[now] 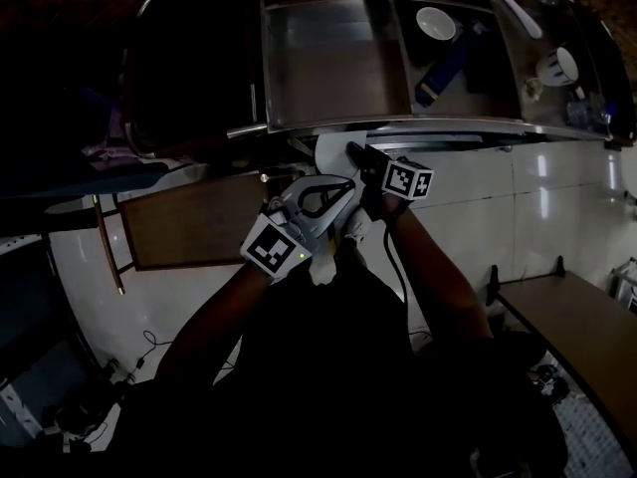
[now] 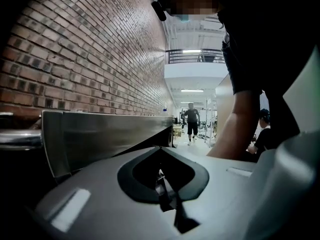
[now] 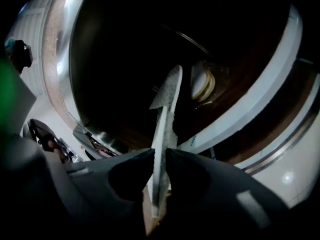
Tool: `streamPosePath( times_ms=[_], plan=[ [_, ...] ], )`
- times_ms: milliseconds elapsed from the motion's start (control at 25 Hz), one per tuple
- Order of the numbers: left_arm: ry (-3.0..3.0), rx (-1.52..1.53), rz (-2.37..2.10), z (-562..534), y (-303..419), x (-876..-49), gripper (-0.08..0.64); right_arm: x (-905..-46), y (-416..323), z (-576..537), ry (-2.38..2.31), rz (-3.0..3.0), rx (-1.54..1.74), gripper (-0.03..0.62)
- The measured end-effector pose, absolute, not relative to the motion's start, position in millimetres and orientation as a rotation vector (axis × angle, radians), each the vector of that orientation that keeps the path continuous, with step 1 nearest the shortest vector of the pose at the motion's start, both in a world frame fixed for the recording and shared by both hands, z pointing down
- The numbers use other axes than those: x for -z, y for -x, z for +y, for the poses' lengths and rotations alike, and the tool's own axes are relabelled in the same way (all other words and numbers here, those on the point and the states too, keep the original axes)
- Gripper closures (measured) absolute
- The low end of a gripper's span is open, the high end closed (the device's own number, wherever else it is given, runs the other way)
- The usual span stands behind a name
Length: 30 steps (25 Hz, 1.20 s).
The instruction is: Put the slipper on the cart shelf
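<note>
My right gripper (image 3: 160, 159) is shut on a thin white slipper (image 3: 165, 114), seen edge-on, whose sole sticks up past the pads toward the dark space under the cart's steel rim (image 3: 60, 69). A pale round object (image 3: 202, 81) lies deep in that dark space. In the head view the right gripper (image 1: 350, 150) holds the slipper (image 1: 328, 153) just below the front edge of the cart (image 1: 328, 122). Beside it, the left gripper (image 1: 346, 183) has its fingers together and holds nothing. In its own view the left gripper (image 2: 160, 149) points along the cart's steel side (image 2: 100, 139).
On the cart's top trays sit a white bowl (image 1: 435, 23), a blue item (image 1: 438, 73) and a white cup (image 1: 559, 65). A wooden board (image 1: 199, 227) lies on the floor at left, a bench (image 1: 577, 327) at right. A brick wall (image 2: 75, 59) runs along; a person (image 2: 192, 121) stands far off.
</note>
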<state>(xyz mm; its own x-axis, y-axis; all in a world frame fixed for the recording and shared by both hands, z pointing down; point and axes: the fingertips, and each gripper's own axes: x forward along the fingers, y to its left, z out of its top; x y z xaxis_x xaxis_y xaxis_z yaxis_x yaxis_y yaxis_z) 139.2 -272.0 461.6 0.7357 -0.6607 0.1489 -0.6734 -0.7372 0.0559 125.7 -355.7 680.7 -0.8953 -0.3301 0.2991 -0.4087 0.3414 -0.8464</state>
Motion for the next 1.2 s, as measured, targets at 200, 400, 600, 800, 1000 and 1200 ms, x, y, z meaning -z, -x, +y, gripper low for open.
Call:
streamPosePath(
  times_ms=[200,400,600,800,1000,1200],
  plan=[
    [-2.797,-0.183,-1.147,-290,-135,-470,0.557,-687,-114,-383,-0.672,-2.516,-1.587,0.526],
    [-2.784,-0.170,-1.185,-302,-136,-475,0.557,-697,-110,-402,-0.697,-2.476,-1.602,0.525],
    [-2.777,-0.171,-1.197,-310,-138,-480,0.557,-699,-112,-416,-0.769,-2.491,-1.612,0.520],
    [-2.768,-0.172,-1.194,-312,-142,-484,0.557,-696,-124,-431,-0.917,-2.491,-1.562,0.498],
    [-2.783,-0.180,-1.173,-311,-148,-484,0.557,-702,-151,-448,-1.116,-2.436,-1.432,0.323],
    [-2.783,-0.163,-1.166,-305,-148,-482,0.557,-697,-175,-450,-1.227,-2.406,-1.338,0.252]
  ],
)
